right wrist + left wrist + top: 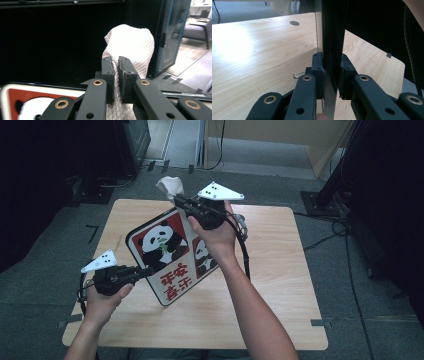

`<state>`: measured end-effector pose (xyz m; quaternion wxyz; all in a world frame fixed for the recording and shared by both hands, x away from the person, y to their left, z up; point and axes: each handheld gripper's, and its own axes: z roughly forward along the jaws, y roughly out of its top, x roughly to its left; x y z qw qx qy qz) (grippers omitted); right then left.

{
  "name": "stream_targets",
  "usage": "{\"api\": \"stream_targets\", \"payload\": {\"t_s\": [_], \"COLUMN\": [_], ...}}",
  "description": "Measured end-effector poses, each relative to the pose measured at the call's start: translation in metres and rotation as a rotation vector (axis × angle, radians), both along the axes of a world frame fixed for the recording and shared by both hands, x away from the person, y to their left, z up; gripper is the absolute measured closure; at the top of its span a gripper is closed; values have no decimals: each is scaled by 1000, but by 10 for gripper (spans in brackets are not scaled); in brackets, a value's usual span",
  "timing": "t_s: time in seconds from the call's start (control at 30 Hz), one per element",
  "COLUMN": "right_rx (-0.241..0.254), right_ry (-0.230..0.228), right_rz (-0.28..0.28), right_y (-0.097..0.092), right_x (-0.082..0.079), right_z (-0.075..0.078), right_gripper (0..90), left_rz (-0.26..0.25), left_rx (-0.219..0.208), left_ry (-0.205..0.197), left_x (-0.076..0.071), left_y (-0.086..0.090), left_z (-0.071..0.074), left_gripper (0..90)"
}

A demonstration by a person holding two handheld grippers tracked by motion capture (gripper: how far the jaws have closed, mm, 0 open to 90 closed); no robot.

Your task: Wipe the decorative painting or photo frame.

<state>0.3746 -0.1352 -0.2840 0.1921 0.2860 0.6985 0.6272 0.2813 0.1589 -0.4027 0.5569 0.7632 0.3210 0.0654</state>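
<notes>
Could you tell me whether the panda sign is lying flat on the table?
No, the left hand-held gripper holds the panda sign tilted up off the table.

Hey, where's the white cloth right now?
The white cloth is pinched in the right gripper, held in the air above the top edge of the panda sign, over the table's far side in the high view.

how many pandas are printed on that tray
2 visible on the panda tray: a full one on its left red panel, another partly hidden behind the right wrist.
</notes>
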Motion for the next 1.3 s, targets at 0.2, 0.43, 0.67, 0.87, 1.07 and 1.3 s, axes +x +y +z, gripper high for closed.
{"api": "stream_targets", "payload": {"t_s": [0.2, 0.43, 0.67, 0.87, 1.07, 1.3], "right_rx": [-16, -18, -41, -41, -53, -36], "right_ry": [-5, -5, -15, -20, -34, -27], "right_rz": [53, 91, 133, 154, 162, 170], "right_y": [17, 32, 52, 64, 72, 71], "right_x": [-12, -23, -37, -49, -60, -63], "right_z": [1, 0, 2, 1, 1, -2], "right_gripper": [841, 841, 842, 841, 841, 841], "left_rz": [0, 2, 9, 13, 24, 54], "left_rx": [0, -5, -3, 19, 8, -35], "left_ry": [0, 1, -13, -34, -37, -75], "left_x": [0, 0, 0, -1, -1, -8], "left_y": [0, 0, 0, 2, 9, 23], "left_z": [0, 0, -1, 0, 3, 18], "left_gripper": [793, 793, 789, 756, 678, 645]}}
